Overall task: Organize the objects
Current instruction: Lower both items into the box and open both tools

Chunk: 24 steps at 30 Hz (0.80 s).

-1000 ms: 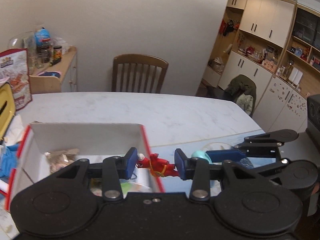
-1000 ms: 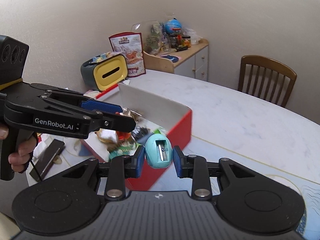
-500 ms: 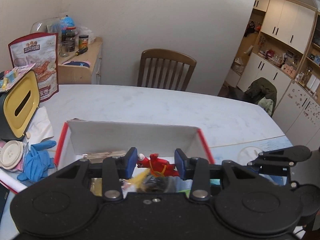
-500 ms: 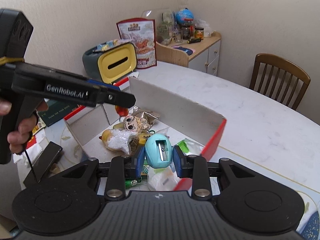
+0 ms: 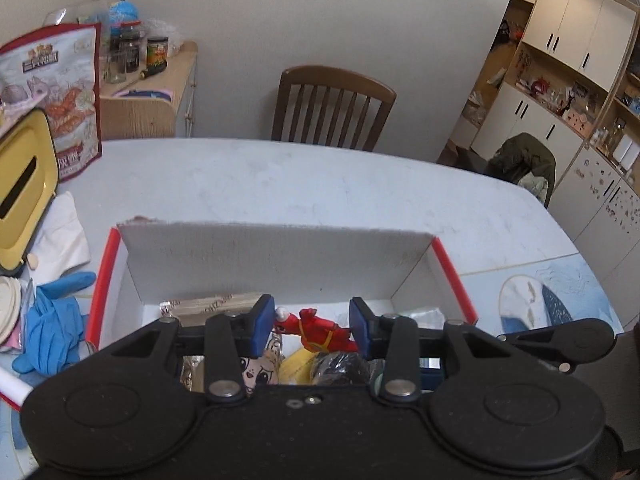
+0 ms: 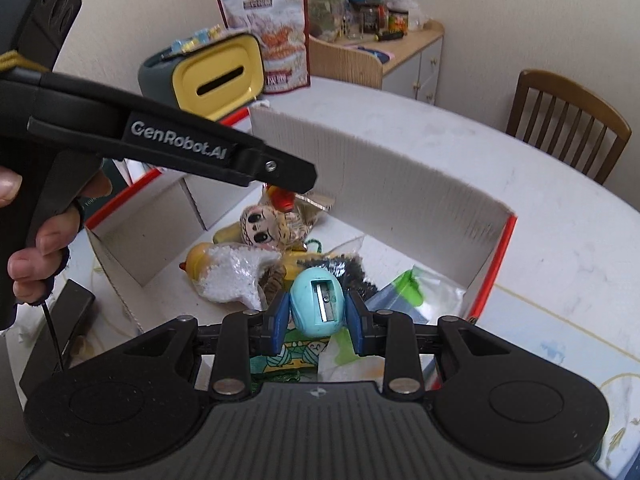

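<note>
Pale marble-look table (image 5: 320, 184) against a plain wall, with a wooden chair (image 5: 332, 108) at the far side and a red-edged cardboard box (image 5: 280, 256) open near the front. Left gripper (image 5: 311, 324) over the box, pinching a small red figure (image 5: 320, 330) end to end between the blue pads. Right gripper (image 6: 318, 320) also above the box, clamped on a teal egg-shaped pencil sharpener (image 6: 318, 300), blade slot facing the camera. Below both, a heap already in the box: a doll face (image 6: 260, 226), a bag of white beads (image 6: 232, 276), something yellow, crinkled wrappers. Likely trouble: a thin hold on the figure, gripped only at its tips, so prone to pivoting and dropping early or askew; a rounded sharpener shell liable to squirt sideways on release and bounce off the heap, possibly over the low near edge. Also two tools crowded over one opening, so a risk of knocking together or clipping the tall back flap and shoving the light box. Readable writing: "GenRobot.AI" in white (image 6: 180, 146) along the left gripper's side. Printed characters on the snack bag (image 5: 60, 92) by the yellow-faced container (image 5: 24, 184), too small to make out.
</note>
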Each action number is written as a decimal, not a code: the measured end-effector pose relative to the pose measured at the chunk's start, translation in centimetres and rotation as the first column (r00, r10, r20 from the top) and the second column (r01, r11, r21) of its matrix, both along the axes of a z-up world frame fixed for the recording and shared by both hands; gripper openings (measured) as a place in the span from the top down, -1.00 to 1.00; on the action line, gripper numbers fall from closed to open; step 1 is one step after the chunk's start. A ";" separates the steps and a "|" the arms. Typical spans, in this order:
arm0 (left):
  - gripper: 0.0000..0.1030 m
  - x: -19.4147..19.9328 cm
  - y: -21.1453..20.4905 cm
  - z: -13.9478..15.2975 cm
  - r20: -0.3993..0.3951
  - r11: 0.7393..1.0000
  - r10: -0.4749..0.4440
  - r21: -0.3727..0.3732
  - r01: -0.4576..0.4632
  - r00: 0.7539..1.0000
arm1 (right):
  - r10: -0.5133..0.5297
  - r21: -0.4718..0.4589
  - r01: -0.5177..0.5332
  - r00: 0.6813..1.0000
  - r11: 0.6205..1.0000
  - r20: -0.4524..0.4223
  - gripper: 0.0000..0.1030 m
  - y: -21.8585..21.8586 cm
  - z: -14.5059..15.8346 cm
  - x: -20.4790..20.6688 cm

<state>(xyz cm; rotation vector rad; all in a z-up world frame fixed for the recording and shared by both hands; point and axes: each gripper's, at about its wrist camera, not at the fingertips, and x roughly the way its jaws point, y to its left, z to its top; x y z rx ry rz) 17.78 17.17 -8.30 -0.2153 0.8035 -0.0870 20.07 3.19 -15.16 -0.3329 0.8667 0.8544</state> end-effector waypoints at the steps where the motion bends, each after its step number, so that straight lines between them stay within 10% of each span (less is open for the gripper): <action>1: 0.24 0.0 0.1 -0.3 -0.009 1.000 -0.004 -0.007 0.004 1.000 | 0.000 -0.003 0.000 1.000 1.000 -0.006 0.42 0.1 -0.2 0.0; 24: 0.19 -1.8 0.3 -3.7 -0.120 0.999 -0.040 -0.002 0.040 0.992 | -0.020 -0.026 0.019 0.999 0.999 -0.032 0.41 0.6 -1.3 -0.8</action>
